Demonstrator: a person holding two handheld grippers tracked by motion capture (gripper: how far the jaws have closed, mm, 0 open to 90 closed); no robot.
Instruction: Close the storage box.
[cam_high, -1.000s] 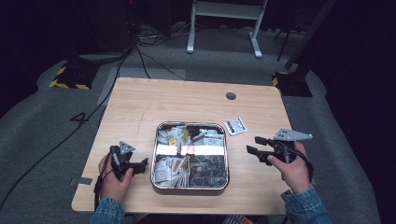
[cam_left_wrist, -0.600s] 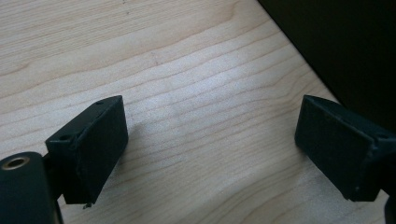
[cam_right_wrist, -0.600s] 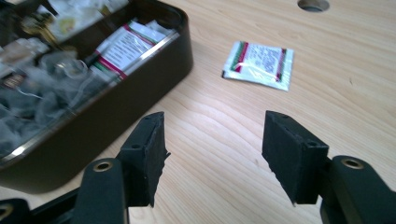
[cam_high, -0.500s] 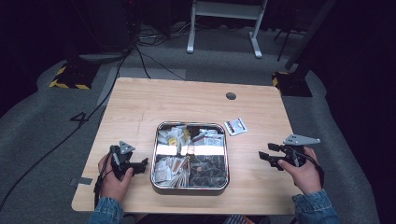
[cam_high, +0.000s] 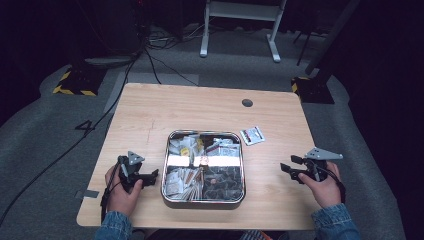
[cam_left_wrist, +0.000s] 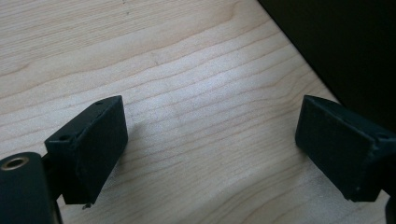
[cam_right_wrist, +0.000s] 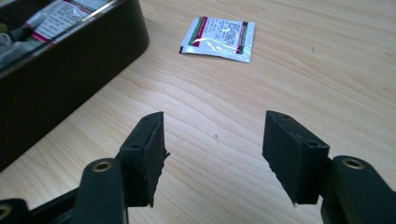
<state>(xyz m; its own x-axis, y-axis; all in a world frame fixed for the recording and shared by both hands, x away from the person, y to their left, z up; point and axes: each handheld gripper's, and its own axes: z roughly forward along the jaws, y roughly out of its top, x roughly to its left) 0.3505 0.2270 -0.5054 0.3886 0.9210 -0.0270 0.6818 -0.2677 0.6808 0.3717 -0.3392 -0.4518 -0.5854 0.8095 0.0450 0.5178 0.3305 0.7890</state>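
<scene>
A square metal tin (cam_high: 243, 165) with several packets in it sits mid-table; its dark wall (cam_right_wrist: 70, 79) shows at the left of the right gripper view. A white sachet (cam_high: 252, 135) with red and green print lies flat on the wood just right of the tin's far corner, also ahead of my right gripper (cam_right_wrist: 218, 38). My right gripper (cam_high: 287, 164) hovers low over bare wood right of the tin, open (cam_right_wrist: 212, 144); its jaws have just been opening slightly, nothing between them. My left gripper (cam_high: 152, 175) rests left of the tin, open over bare wood (cam_left_wrist: 210, 140).
The wooden table (cam_high: 150, 115) has a dark cable hole (cam_high: 247, 103) near its far edge. Its near edge runs close behind both hands. Cables and a white stand's legs (cam_high: 240, 30) lie on the grey floor beyond.
My right gripper has moved away from the tin, toward the table's right side and nearer the front edge, and sunk lower. The left gripper has stayed put.
</scene>
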